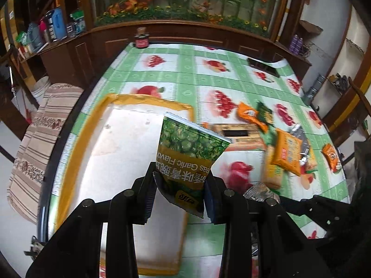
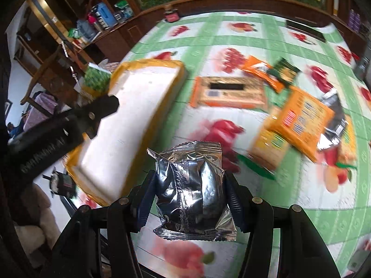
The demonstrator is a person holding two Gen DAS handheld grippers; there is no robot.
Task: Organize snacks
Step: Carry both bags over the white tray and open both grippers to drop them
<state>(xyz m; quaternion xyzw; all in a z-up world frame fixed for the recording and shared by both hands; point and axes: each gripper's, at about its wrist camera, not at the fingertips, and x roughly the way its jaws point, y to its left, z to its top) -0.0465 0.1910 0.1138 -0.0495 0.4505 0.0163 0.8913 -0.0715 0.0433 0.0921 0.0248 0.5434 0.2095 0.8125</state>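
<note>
A dark wooden cabinet backs the table (image 1: 185,76), which wears a green cloth printed with red fruit. On it we have a white tray (image 1: 120,143) with an orange rim, a flat orange box (image 2: 228,92) just beside it, and a loose pile of snacks (image 2: 299,115) further right.

Our left gripper (image 1: 180,193) pinches a green pea bag (image 1: 189,155) by its lower end, held up over the tray. Our right gripper (image 2: 189,199) is closed on a silver pack (image 2: 191,190), in the air above the cloth, right of the tray.

We judge this the carrying step: both packs are lifted and neither is yet in the tray. Next we need to lower the pea bag onto the tray floor and release it, then swing the silver pack leftward over the rim, keeping the two grippers apart.
</note>
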